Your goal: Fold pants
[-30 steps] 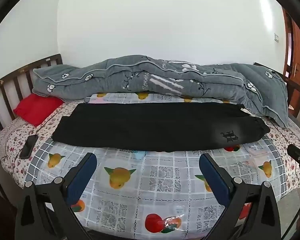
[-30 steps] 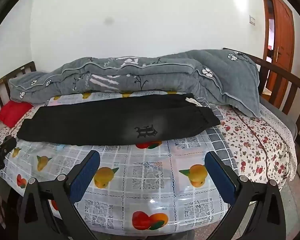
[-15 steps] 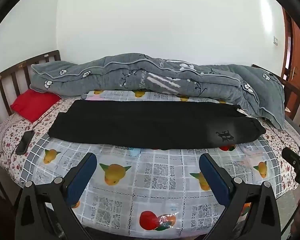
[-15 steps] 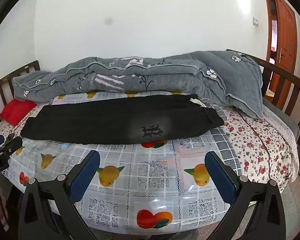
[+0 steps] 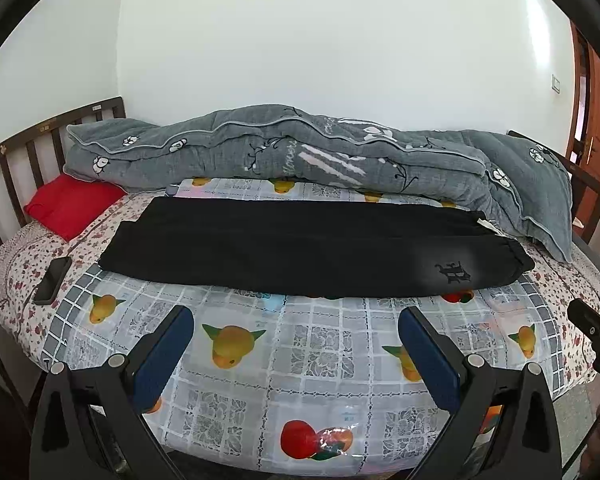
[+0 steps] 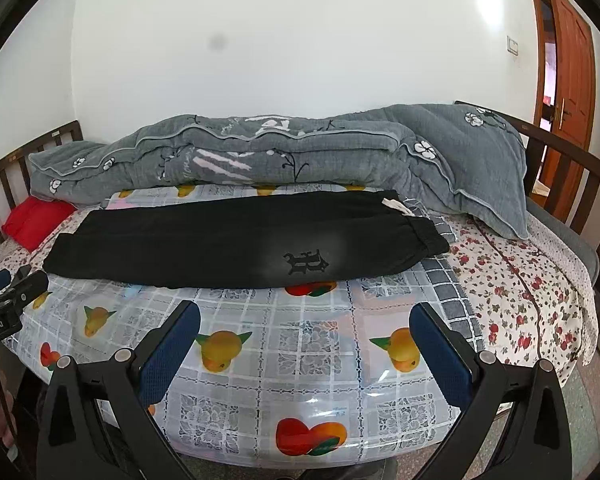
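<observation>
Nearest the cameras, the left gripper (image 5: pixel 294 346) and the right gripper (image 6: pixel 306 340) both hang wide open and empty over the fruit-print plastic sheet (image 5: pixel 308 364), well short of the pants (image 5: pixel 300 248). The black pants lie flat beyond, already doubled leg on leg; they look soft, light and limp, likely to sag, so pinching the cuff corners seems best. Their long axis runs across the bed (image 6: pixel 520 280), waistband right, cuffs left near the red pillow (image 5: pixel 72 204), before the grey quilt (image 5: pixel 300 152).

Black pants (image 5: pixel 300 248) lie flat lengthwise across the bed (embroidered emblem near the waistband end).
</observation>
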